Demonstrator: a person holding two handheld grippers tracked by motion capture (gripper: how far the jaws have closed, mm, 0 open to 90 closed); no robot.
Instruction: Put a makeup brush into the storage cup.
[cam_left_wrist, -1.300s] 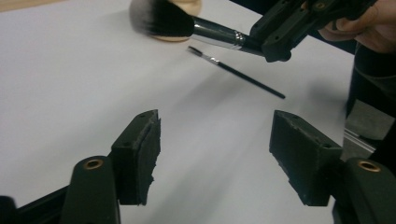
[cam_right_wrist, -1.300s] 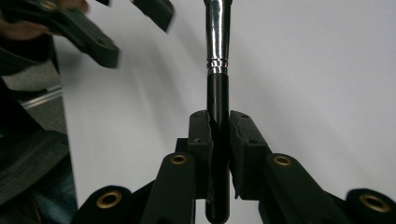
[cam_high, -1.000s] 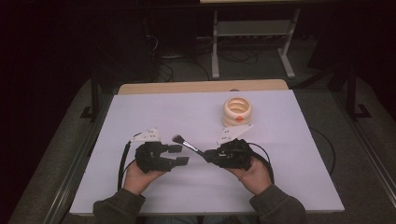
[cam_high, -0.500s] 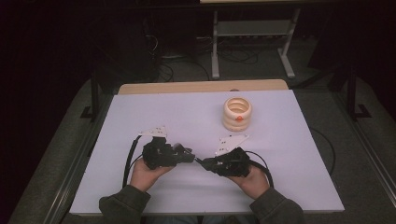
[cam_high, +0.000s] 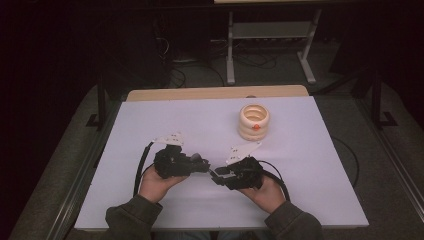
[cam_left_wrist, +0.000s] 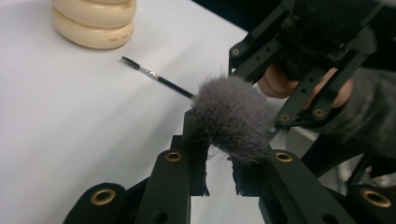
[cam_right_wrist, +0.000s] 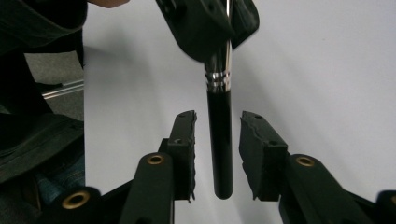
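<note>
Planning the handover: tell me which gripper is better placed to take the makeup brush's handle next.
Right. The right gripper has open jaws on either side of the makeup brush handle, ready to close. The left gripper already clamps the brush near its bristles.

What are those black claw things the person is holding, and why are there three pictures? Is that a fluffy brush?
Those are two hand-held grabbers, each with two black jaws. One picture comes from a camera high above the white table, where you see the left gripper and right gripper meeting. The other two come from small cameras riding on each grabber. The left gripper pinches a makeup brush just below its fluffy grey head. The right gripper's open jaws sit either side of the brush's black handle, not squeezing it. Also on the table: a cream ring-shaped holder and a thin little brush.
</note>
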